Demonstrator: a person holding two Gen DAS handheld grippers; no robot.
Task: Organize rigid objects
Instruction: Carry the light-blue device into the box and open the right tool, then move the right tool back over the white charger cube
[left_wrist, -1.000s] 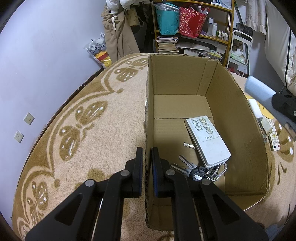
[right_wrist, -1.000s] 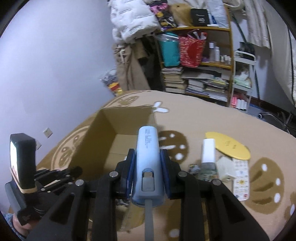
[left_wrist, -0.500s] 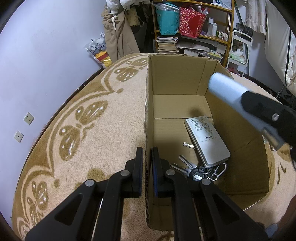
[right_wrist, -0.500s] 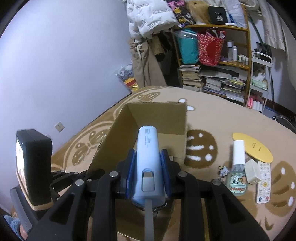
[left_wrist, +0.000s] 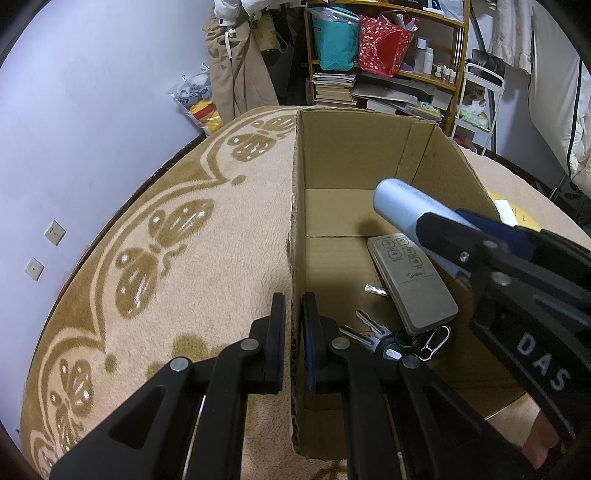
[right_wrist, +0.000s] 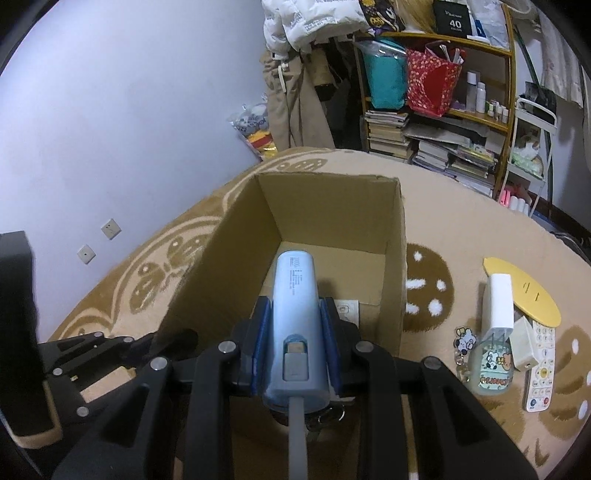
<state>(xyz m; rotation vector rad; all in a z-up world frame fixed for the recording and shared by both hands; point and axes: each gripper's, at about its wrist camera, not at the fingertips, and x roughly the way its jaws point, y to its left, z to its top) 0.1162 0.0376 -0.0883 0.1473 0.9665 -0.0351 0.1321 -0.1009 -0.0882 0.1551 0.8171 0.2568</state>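
Observation:
An open cardboard box (left_wrist: 439, 173) (right_wrist: 393, 236) stands on a round patterned rug. My left gripper (left_wrist: 293, 306) is shut on the box's left wall near its front corner. Inside the box lie a grey remote (left_wrist: 413, 280), a bunch of keys (left_wrist: 373, 339) with a carabiner, and a small silver piece (left_wrist: 375, 290). My right gripper (right_wrist: 295, 314) is shut on a light blue power bank (right_wrist: 295, 317) (left_wrist: 400, 206) with a grey cable plugged into its rear end. It hangs above the inside of the box, over the remote.
On the rug right of the box lie a yellow oval board (right_wrist: 521, 291), a white stick-shaped item (right_wrist: 498, 302), a small printed bottle (right_wrist: 493, 369), a white adapter (right_wrist: 524, 343), a white remote (right_wrist: 540, 365) and a cartoon charm (right_wrist: 463, 339). Crowded shelves (right_wrist: 436, 92) and hanging clothes stand behind.
My right gripper has carried the power bank leftwards and lower, from beside the box to above its inside. The left gripper stays clamped on the box wall.

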